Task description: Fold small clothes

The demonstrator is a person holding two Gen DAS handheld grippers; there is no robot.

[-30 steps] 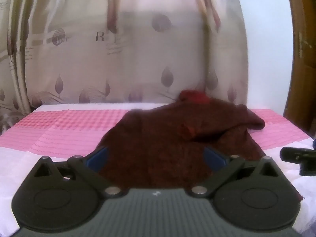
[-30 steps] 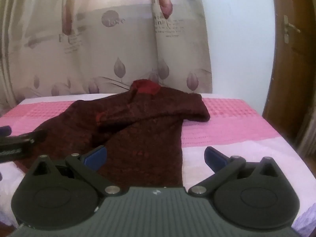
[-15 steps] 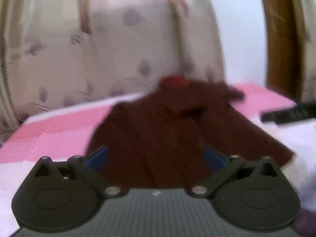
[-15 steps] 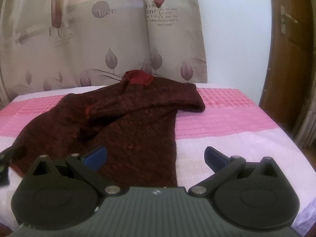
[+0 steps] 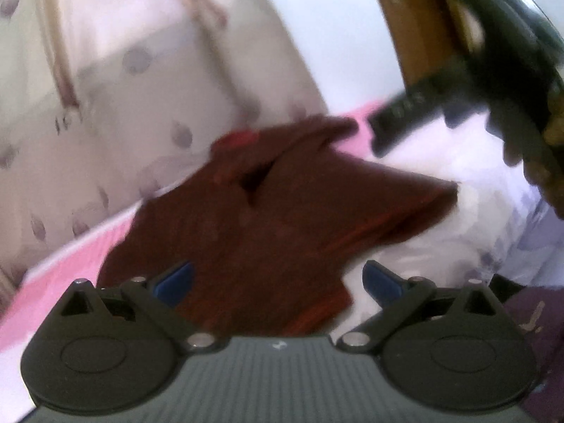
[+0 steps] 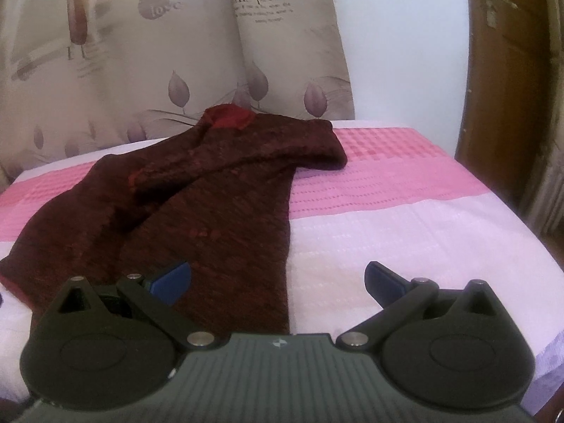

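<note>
Your garment (image 6: 197,197) is a dark maroon knit with a brighter red collar (image 6: 231,116) at its far end. It lies on the bed (image 6: 405,232), spread over the pink band of the cover and down onto the white part nearest you. It sits left of centre in your right wrist view. One sleeve (image 6: 303,144) is folded across the chest toward the right, and a long crease runs down the body from the collar. The near hem reaches right up to your right gripper (image 6: 278,280), whose blue-tipped fingers stand wide apart and hold nothing. The left pad (image 6: 171,280) is over the cloth and the right pad (image 6: 382,280) is over the bare white cover; you cannot tell whether either touches.

Your left wrist view is tilted and blurred. There the garment (image 5: 268,218) fills the middle, and your left gripper (image 5: 278,280) also stands wide apart and empty, its left pad (image 5: 174,280) over the cloth and its right pad (image 5: 382,282) just off the hem. At the upper right of that view the dark body of your other gripper (image 5: 423,112) shows, blurred.

Behind the bed hangs a beige curtain (image 6: 158,56) printed with leaves and lettering. To its right is a pale wall (image 6: 405,42), then a brown wooden door (image 6: 507,70) with a handle.
</note>
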